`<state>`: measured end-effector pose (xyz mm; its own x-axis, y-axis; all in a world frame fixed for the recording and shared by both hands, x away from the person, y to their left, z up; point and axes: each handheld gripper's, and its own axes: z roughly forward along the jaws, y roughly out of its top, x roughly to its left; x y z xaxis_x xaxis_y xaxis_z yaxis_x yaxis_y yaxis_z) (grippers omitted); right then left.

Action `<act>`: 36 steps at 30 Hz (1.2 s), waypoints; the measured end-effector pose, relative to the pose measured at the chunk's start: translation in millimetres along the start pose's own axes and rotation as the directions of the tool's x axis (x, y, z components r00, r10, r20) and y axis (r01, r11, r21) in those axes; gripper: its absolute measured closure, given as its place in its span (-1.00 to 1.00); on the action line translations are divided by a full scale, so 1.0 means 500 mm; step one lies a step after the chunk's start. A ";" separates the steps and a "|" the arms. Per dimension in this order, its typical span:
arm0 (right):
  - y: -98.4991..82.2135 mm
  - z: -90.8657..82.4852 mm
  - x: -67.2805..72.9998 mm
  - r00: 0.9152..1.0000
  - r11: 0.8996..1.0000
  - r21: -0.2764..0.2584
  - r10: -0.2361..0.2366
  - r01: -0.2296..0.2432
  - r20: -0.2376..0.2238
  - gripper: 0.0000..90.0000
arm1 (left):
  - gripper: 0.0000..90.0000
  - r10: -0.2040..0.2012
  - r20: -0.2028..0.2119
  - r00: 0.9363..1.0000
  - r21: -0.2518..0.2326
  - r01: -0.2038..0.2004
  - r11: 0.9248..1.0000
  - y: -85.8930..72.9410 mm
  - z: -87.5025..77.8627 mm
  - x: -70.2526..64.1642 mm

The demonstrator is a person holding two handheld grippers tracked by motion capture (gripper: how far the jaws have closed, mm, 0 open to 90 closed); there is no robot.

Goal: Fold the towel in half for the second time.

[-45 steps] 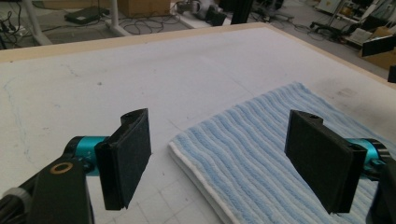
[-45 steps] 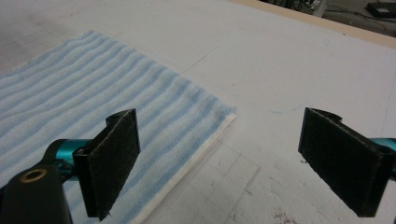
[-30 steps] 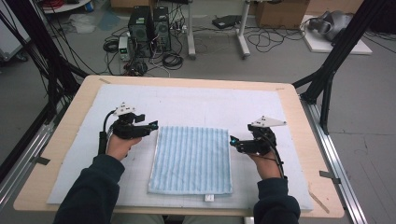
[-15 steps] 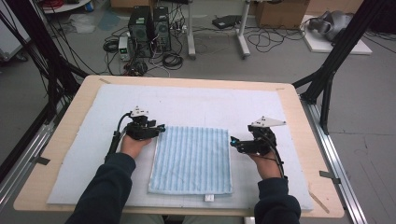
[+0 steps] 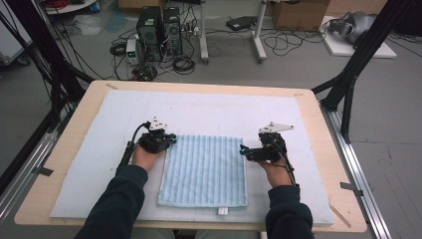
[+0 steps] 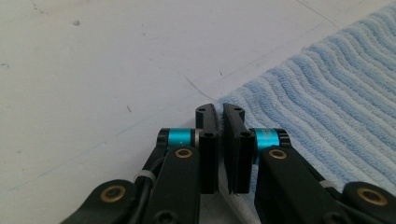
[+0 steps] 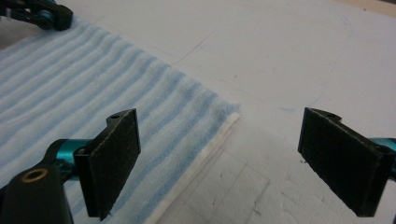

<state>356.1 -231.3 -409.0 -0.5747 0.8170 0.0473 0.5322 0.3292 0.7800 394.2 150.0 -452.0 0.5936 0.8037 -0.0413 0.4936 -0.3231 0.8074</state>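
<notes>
A white mat point(image 5: 199, 114) covers the table point(image 5: 318, 124); the blue striped towel point(image 5: 204, 169) lies flat at lower centre. The left gripper point(image 6: 220, 116) has just closed, jaws pinching the towel's corner; the right gripper point(image 7: 219, 154) straddles the opposite corner, jaws apart.
</notes>
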 end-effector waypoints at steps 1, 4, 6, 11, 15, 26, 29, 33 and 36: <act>0.002 0.008 -0.003 1.000 1.000 0.006 -0.002 0.002 0.005 -0.59 | 0.89 0.001 0.000 1.000 0.002 -0.001 1.000 0.000 0.000 0.001; 0.009 0.031 -0.006 1.000 0.999 0.030 0.018 -0.018 0.019 -0.47 | 0.88 0.008 -0.009 1.000 0.000 -0.008 1.000 -0.001 0.000 -0.003; 0.015 0.048 -0.007 0.999 0.999 0.049 0.022 -0.024 0.026 -0.41 | 0.88 0.013 -0.011 1.000 0.001 -0.013 1.000 -0.001 0.000 -0.003; 0.022 0.085 -0.009 0.999 0.996 0.085 0.028 -0.032 0.044 -0.22 | 0.88 0.012 -0.011 1.000 -0.001 -0.012 1.000 -0.001 0.000 -0.003; 0.023 0.109 -0.009 0.999 0.993 0.110 0.028 -0.033 0.044 -0.07 | 0.88 -0.002 -0.004 1.000 0.000 0.002 1.000 -0.001 0.000 -0.001; 0.019 0.125 -0.003 0.999 0.992 0.127 0.028 -0.022 -0.040 0.74 | 0.88 -0.002 0.000 1.000 -0.001 0.002 1.000 -0.001 0.000 0.000; 0.017 0.125 0.004 0.999 0.993 0.121 0.015 -0.010 -0.043 0.86 | 0.89 -0.008 0.002 1.000 -0.001 0.008 1.000 -0.001 -0.001 0.002; 0.022 0.122 0.011 1.000 0.993 0.113 -0.026 0.027 -0.009 0.88 | 0.90 -0.030 0.014 0.999 -0.009 0.030 0.999 -0.002 -0.003 0.005; 0.026 0.118 0.011 1.000 0.995 0.095 -0.023 0.023 0.000 0.88 | 0.91 -0.075 0.041 0.996 -0.024 0.076 0.997 -0.003 -0.006 0.015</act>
<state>396.7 -194.8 -435.4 -0.5872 0.8089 0.0293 0.5755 0.3918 0.7178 396.0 157.8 -451.6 0.5807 0.8044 -0.1255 0.5214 -0.2491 0.8162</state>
